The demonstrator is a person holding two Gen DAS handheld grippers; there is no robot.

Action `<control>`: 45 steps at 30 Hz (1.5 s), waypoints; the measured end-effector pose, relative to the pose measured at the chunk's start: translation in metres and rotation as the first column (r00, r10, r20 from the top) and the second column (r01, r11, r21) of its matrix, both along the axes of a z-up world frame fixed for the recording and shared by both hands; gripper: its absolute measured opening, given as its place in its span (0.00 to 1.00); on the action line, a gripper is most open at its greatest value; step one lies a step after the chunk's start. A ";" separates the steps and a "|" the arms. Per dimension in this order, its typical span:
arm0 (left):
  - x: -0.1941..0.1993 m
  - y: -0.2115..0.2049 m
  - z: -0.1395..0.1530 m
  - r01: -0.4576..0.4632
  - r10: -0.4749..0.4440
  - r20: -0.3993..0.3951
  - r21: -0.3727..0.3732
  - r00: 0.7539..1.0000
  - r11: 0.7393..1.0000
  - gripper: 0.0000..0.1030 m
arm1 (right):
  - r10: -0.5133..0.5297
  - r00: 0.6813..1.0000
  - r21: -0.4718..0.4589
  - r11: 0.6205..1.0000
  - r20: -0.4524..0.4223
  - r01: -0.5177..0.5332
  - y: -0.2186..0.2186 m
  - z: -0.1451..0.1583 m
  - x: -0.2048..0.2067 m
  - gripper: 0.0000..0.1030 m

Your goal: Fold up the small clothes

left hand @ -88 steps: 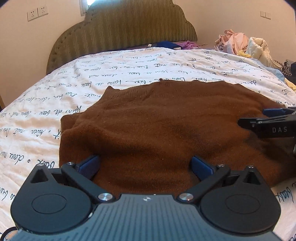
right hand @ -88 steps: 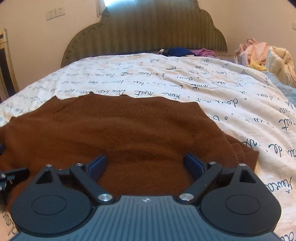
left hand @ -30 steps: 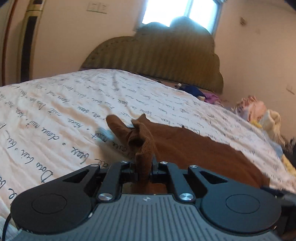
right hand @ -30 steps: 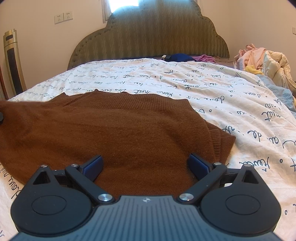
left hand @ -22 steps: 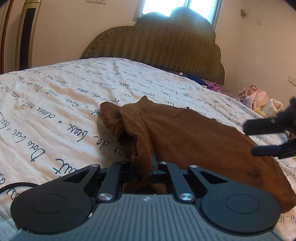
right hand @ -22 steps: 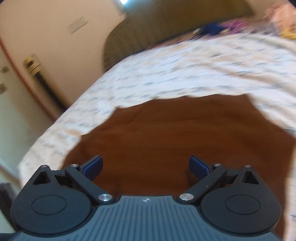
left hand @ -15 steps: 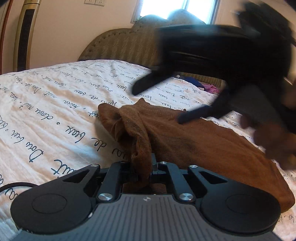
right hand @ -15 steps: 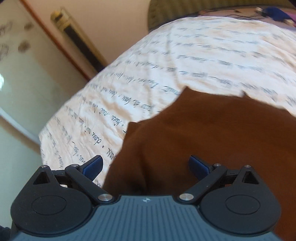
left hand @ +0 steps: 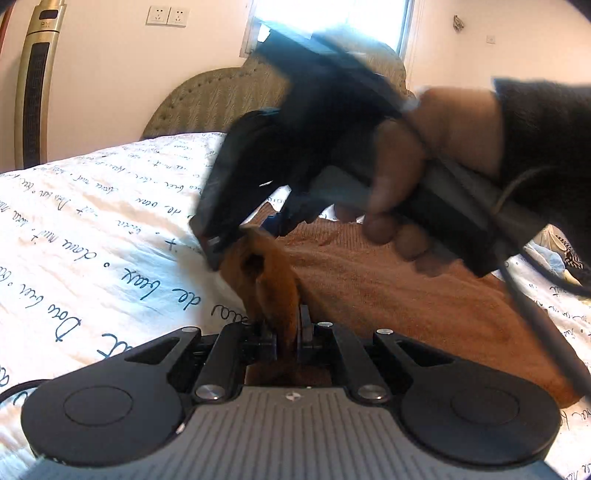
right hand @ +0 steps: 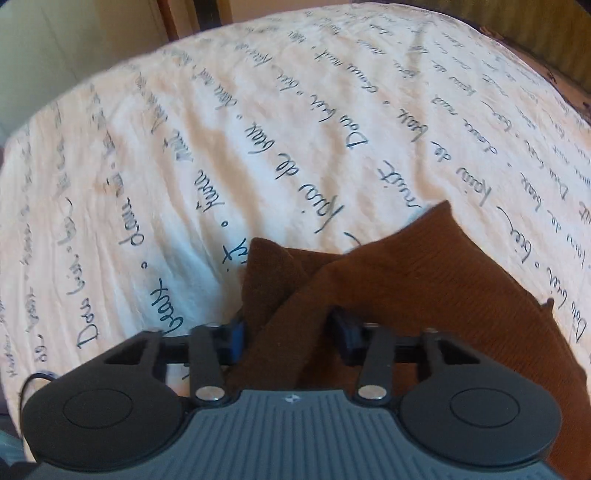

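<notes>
The left tool (left hand: 287,332) is pinching a bunched fold of the brown knitted sweater (left hand: 388,291) between its closed fingers, lifting that fold into a small peak above the bed. The right tool (right hand: 291,338) is reaching in from the right, tilted downward, with the person's right hand (left hand: 402,192) wrapped around its grey handle; its blue-padded fingers (right hand: 236,341) are standing partly apart on either side of a raised sweater corner, and whether they are pressing the cloth cannot be told.

The left wrist view is showing the right tool from outside, blurred, its tips just beside the peak of cloth. The right wrist view is showing the sweater's two corners at close range, one upright flap (right hand: 273,280) and one broader point (right hand: 436,240).

The sweater is lying across the white bedsheet printed with dark handwriting (left hand: 92,236), toward the sheet's near edge. Behind the bed are standing an olive padded scalloped headboard (left hand: 218,99), a bright window (left hand: 332,18), white wall sockets (left hand: 168,15) and a tall gold standing appliance (left hand: 37,85).
</notes>
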State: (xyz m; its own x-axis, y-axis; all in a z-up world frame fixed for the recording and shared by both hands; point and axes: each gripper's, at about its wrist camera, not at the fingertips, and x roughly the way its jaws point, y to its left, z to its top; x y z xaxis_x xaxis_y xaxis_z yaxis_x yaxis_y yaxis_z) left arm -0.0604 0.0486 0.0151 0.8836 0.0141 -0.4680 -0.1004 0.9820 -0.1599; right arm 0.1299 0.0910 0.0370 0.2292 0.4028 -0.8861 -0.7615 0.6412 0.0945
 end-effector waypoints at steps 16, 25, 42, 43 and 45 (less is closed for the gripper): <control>0.000 -0.126 0.020 0.404 -0.408 0.024 0.103 0.912 0.909 0.04 | -0.393 0.899 0.461 0.772 -0.193 0.437 -0.304 0.024 -0.017 0.10; 0.002 -0.176 0.002 0.435 -0.434 -0.066 0.258 0.899 0.863 0.07 | -0.424 0.716 0.516 0.500 -0.554 0.696 -0.389 -0.054 -0.008 0.17; -0.006 -0.226 -0.001 0.383 -0.429 -0.037 0.523 0.902 0.761 0.16 | -0.271 0.714 0.574 0.445 -0.646 0.688 -0.382 -0.078 0.025 0.08; -0.009 -0.230 0.002 0.391 -0.449 -0.023 0.532 0.893 0.751 0.16 | -0.265 0.733 0.599 0.438 -0.626 0.670 -0.387 -0.074 0.021 0.08; -0.014 -0.241 0.005 0.406 -0.491 0.001 0.562 0.871 0.721 0.16 | -0.268 0.767 0.641 0.428 -0.583 0.637 -0.397 -0.061 0.018 0.08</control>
State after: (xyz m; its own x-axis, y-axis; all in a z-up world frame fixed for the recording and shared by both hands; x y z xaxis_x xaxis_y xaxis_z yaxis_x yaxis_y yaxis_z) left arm -0.0739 -0.1925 0.0204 0.9048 -0.1944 -0.3789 0.3551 0.8356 0.4192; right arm 0.1479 -0.3063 -0.0240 0.3632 0.8758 -0.3179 -0.1685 0.3973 0.9021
